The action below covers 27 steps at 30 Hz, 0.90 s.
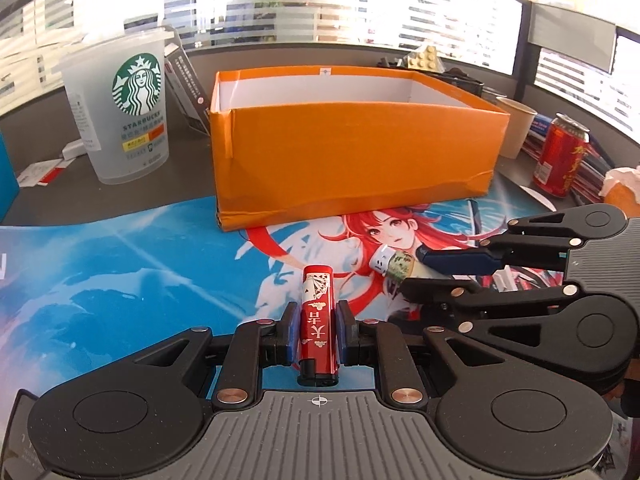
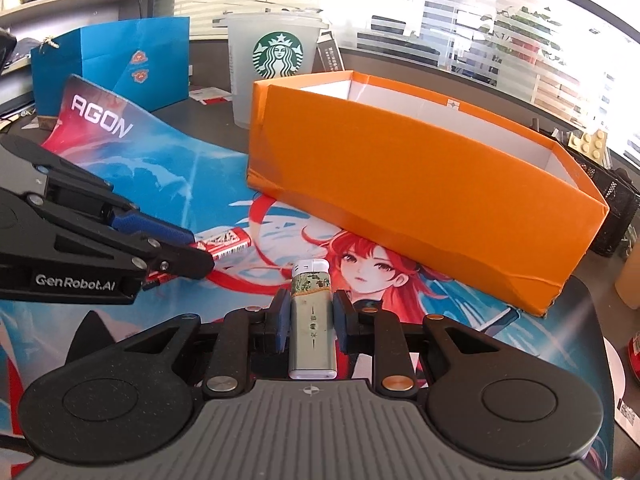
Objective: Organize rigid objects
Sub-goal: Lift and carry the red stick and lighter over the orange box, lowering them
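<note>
A red lighter [image 1: 317, 320] with playing-card art sits lengthwise between the blue pads of my left gripper [image 1: 316, 312], which is shut on it above the printed desk mat. My right gripper [image 2: 309, 308] is shut on a pale silver-green lighter [image 2: 311, 316] with a white cap. Each gripper shows in the other's view: the right gripper [image 1: 404, 270] with its lighter [image 1: 394, 265] at the right, the left gripper [image 2: 208, 250] with the red lighter [image 2: 226, 244] at the left. An open orange box [image 1: 352, 156] with a white inside stands just beyond both, also in the right wrist view [image 2: 400, 184].
A frosted Starbucks cup [image 1: 128, 108] stands left of the box. A red drink can [image 1: 560, 156], a paper cup [image 1: 516, 128] and a pastry [image 1: 622, 188] lie to the right. A blue paper bag [image 2: 116, 60] stands at the far left. A black mesh holder [image 2: 612, 200] sits behind the box.
</note>
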Motion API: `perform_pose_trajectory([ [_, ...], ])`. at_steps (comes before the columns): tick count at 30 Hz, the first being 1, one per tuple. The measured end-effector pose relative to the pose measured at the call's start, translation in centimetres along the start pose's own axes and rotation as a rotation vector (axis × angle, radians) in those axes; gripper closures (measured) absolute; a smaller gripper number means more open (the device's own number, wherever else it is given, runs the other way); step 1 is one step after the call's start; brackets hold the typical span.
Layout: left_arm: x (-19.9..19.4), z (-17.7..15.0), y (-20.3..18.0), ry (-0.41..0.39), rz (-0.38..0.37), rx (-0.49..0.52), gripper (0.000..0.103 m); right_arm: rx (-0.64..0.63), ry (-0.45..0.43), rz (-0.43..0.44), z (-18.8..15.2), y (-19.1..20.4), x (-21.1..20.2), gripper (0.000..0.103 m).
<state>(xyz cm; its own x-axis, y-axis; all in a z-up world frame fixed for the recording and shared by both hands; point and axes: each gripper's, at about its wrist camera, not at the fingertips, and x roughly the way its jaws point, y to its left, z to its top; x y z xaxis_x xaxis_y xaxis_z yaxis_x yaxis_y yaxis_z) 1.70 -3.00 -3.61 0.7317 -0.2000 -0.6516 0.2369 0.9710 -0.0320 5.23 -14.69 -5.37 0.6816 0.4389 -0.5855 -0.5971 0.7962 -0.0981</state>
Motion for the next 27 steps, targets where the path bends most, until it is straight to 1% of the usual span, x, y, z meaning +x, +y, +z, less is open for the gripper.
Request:
perform_pose_trajectory([
  [9,-1.7,-1.2,0.0,-0.008,-0.021,0.002,0.086,-0.016,0.002,-0.011,-0.4,1.7,-1.6,0.082],
  [14,-3.1,-1.9,0.5,-0.025,-0.022,-0.006,0.086,-0.019,-0.002,-0.026,-0.6,2.5,-2.6,0.082],
  [22,-5.1,-2.6,1.1,-0.058,-0.030,-0.011,0.086,-0.010,-0.026,-0.040,-0.8,4.0,-4.4,0.082],
  [27,-5.9,-2.5,1.3,-0.083,-0.029,-0.009,0.086,-0.012,-0.050,-0.050,-0.4,4.8,-5.4,0.082],
])
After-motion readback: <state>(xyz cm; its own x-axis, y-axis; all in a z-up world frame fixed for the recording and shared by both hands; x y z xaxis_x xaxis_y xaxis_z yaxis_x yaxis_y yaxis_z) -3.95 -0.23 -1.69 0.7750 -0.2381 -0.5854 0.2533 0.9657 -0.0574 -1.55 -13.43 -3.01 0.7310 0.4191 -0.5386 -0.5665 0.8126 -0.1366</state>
